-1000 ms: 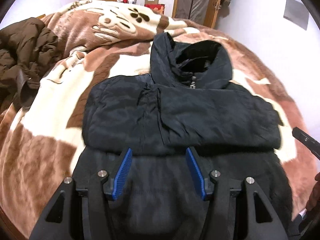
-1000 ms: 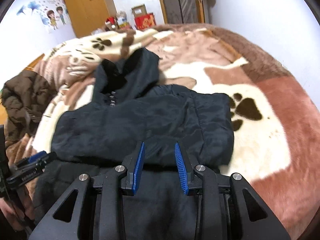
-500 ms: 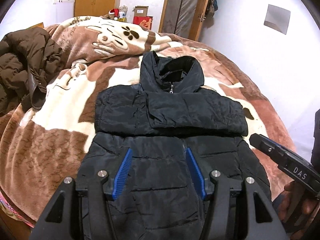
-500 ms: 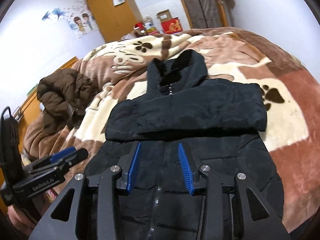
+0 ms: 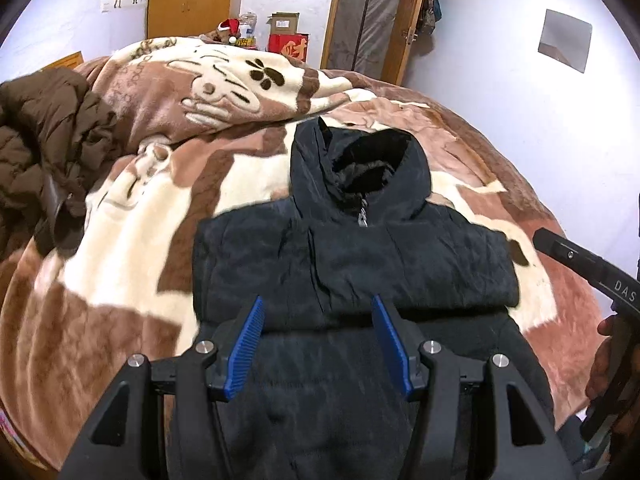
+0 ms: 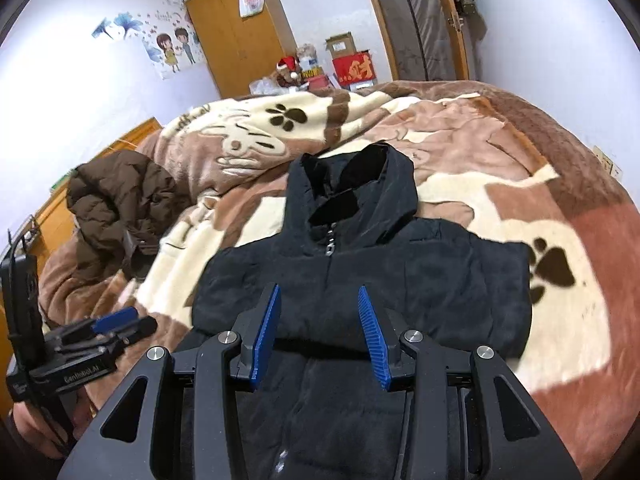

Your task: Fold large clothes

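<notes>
Black hooded jacket [image 5: 352, 264] spread mid-bed on the paw-print blanket [image 5: 120, 280], sleeves folded across the chest, hood toward the far edge. Left gripper [image 5: 318, 344] and right gripper [image 6: 318, 334] above the hem, fingers wide apart, gripping nothing.

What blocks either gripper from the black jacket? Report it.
Nothing visible. The left gripper and right gripper are both open directly over the black jacket; the brown coat lies off to the left.
</notes>
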### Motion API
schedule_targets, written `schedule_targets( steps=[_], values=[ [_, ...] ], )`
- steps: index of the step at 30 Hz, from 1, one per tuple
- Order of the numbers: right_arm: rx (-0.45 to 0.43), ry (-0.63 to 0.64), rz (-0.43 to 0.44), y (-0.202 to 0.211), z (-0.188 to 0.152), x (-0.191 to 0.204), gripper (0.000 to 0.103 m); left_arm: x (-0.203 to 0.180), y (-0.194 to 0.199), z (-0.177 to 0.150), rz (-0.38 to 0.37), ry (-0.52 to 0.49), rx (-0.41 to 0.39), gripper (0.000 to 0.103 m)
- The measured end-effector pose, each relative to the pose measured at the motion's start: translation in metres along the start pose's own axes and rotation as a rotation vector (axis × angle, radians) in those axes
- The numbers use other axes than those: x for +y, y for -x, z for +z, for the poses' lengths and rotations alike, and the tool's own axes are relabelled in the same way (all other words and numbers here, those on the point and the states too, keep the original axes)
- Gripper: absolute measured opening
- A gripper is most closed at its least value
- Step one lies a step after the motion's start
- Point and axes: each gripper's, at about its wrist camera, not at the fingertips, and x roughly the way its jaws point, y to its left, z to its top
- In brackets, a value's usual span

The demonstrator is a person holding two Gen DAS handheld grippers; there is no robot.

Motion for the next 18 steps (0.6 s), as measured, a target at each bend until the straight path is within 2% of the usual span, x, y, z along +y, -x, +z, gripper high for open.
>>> schedule_targets(
  steps=[9,18],
  values=[
    [0.065,-0.092,-0.008,-0.082,0.061,-0.057,0.041,0.011,-0.077,0.083,-0.018,0.029,0.000,0.058],
    [0.136,-0.171,0.003,-0.171,0.100,-0.108,0.041,0.024,-0.188,0.146,-0.049,0.079,0.068,0.058]
  ],
)
